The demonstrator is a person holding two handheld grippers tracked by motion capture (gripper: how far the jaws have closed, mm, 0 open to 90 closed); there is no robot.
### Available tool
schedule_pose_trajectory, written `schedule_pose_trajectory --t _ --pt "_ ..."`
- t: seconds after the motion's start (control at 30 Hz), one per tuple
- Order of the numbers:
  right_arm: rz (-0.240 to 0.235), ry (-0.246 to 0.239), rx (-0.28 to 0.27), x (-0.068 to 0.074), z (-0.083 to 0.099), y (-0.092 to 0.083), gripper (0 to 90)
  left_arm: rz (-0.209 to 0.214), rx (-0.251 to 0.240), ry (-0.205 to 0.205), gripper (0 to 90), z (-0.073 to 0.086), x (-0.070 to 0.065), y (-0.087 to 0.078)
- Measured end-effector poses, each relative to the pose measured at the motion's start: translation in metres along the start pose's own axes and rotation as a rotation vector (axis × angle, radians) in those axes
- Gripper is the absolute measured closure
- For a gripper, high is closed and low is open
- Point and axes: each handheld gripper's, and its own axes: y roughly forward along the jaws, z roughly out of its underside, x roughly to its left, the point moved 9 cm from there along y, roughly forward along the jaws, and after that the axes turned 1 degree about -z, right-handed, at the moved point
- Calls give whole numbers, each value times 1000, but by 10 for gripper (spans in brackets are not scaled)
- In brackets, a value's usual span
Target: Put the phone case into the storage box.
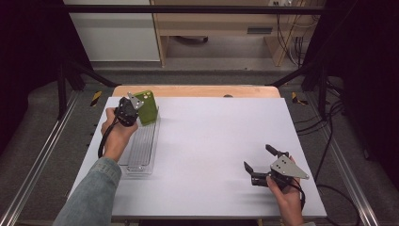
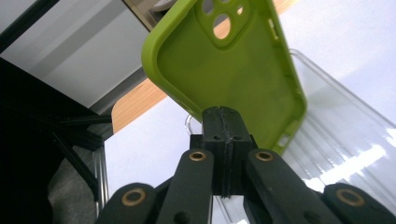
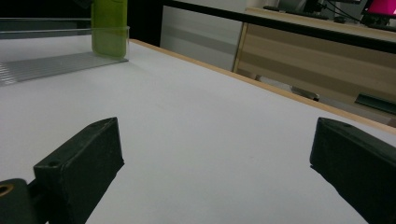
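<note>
Lime-green and soft-looking, the phone case (image 2: 229, 70) stands nearly upright at the far end of a clear plastic tray (image 1: 141, 150), pinched by the left hand-held gripper (image 1: 134, 110). In the left gripper view the two black jaws are pressed together on the case's lower rim, with the hollow inside of the case and its camera cut-outs turned toward the lens; the case tilts a little away from that camera. The tray's transparent wall curves past just beside the case, and its ribbed floor shows below. From the high view the tray lies lengthwise along the left side of the white tabletop (image 1: 211, 141), its far end near the tabletop's far left corner, and the case (image 1: 147, 107) rises out of that end. The person's left hand (image 1: 117, 134) grips the tool from the near side, a denim sleeve (image 1: 91, 193) covering the forearm and a black cable hanging from the gripper down past the wrist. Well apart from all this, at the near right of the tabletop, the right hand-held gripper (image 1: 256, 157) rests low over the bare white surface with its jaws spread wide and nothing between them; its grey three-cornered plate faces up. In the right gripper view those two jaws stand far apart at the bottom corners, and the green case (image 3: 109, 28) and the tray (image 3: 46, 65) show in the distance at the upper left.
</note>
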Motion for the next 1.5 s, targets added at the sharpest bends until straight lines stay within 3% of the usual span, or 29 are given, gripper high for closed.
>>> schedule_pose_trajectory --t 0.6,0.93,1.27,1.5 --pt "0 0 0 -1 0 0 27 -15 16 31 900 -6 9 19" --pt "1 1 0 0 0 0 28 5 3 32 900 -6 7 20" --pt "2 -1 -4 0 0 0 28 54 -44 -47 900 -13 1 2" --pt "4 0 -6 0 -1 0 29 83 -83 -76 900 -17 -5 -13"
